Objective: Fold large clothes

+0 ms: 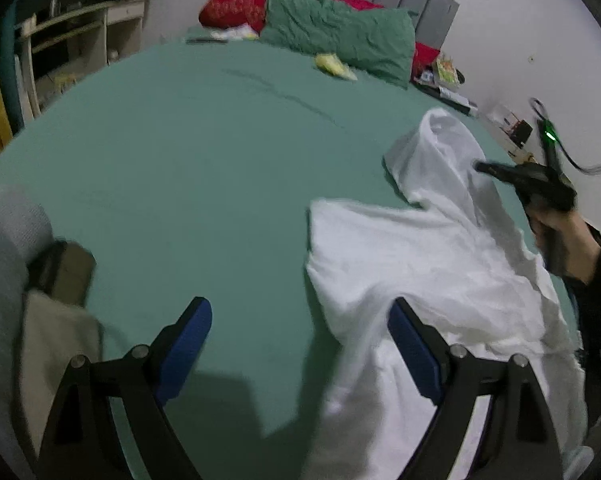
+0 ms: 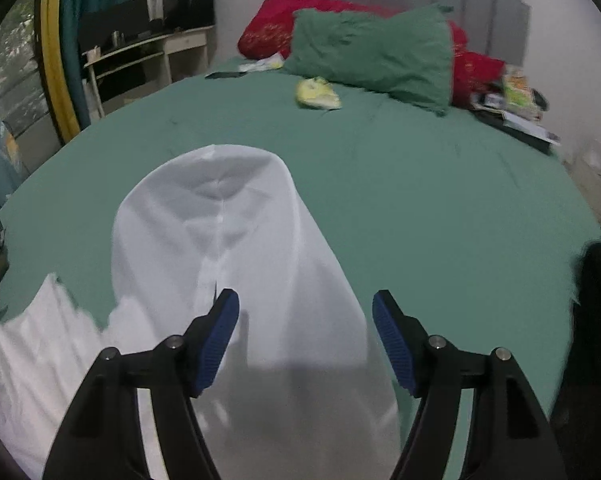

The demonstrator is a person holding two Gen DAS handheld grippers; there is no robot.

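The right gripper (image 2: 305, 338) hangs with its jaws apart and empty directly over the white hooded garment (image 2: 236, 264), which lies on the green bedsheet (image 2: 440, 216). The left gripper (image 1: 300, 344), jaws wide and also empty, sits off the garment's edge, only its right finger over cloth. The right hand looks nearer. The garment's long axis runs away from the tongs toward the green pillow (image 2: 376, 56), hood end farthest.
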